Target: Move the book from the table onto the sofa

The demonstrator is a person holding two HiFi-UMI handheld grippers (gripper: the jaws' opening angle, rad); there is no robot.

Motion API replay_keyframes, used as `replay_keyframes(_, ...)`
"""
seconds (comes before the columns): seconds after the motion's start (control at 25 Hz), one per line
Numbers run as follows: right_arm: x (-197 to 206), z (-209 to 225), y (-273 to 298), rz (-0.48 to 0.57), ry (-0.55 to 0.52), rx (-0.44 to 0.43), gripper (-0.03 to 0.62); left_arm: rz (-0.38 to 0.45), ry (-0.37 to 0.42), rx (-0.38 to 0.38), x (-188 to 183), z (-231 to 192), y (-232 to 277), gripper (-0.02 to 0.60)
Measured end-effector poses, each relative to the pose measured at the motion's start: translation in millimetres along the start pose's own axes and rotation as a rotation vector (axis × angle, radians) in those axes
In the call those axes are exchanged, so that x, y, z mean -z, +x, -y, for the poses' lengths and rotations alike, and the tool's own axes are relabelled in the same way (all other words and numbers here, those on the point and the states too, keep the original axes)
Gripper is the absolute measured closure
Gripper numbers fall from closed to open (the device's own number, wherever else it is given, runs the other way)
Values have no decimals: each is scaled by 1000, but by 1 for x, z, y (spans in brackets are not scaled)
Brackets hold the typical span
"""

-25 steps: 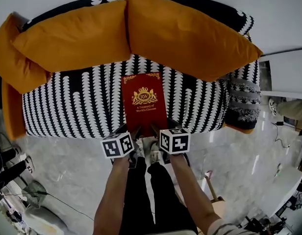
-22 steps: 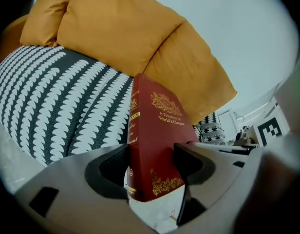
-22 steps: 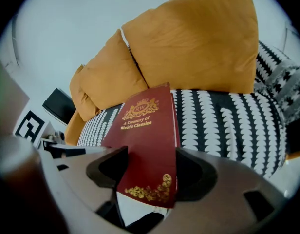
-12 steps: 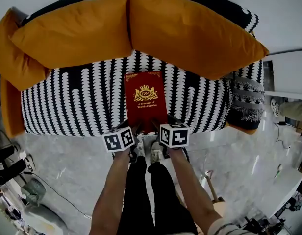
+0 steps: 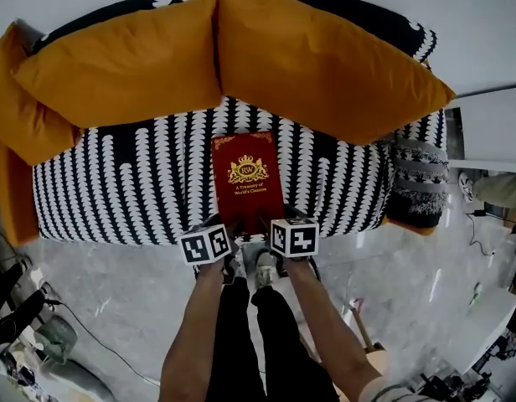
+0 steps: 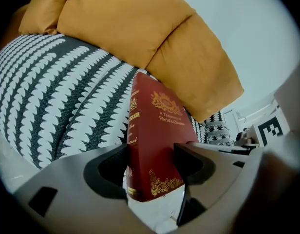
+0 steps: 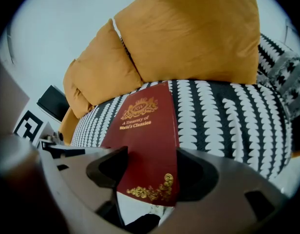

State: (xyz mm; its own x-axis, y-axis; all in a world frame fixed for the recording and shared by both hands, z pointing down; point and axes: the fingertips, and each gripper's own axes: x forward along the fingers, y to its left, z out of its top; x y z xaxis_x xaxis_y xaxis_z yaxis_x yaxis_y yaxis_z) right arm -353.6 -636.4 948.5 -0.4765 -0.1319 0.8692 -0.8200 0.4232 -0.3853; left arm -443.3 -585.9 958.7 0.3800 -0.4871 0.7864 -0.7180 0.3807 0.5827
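Grey marble floor, white wall

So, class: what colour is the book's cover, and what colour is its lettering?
The book is deep red with gold lettering, clearest in the head view.

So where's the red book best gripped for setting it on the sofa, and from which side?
Its near short edge, from the open front of the sofa, jaws across its thickness: the book runs lengthwise toward the cushions. The left hand-held gripper and the right hand-held gripper clamp there.
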Motion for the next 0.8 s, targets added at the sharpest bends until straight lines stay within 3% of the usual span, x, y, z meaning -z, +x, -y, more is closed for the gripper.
replay_keyframes(0.8, 8, 0, 14, -38, 4, 38, 290, -18, 24, -61, 4, -12, 9, 288)
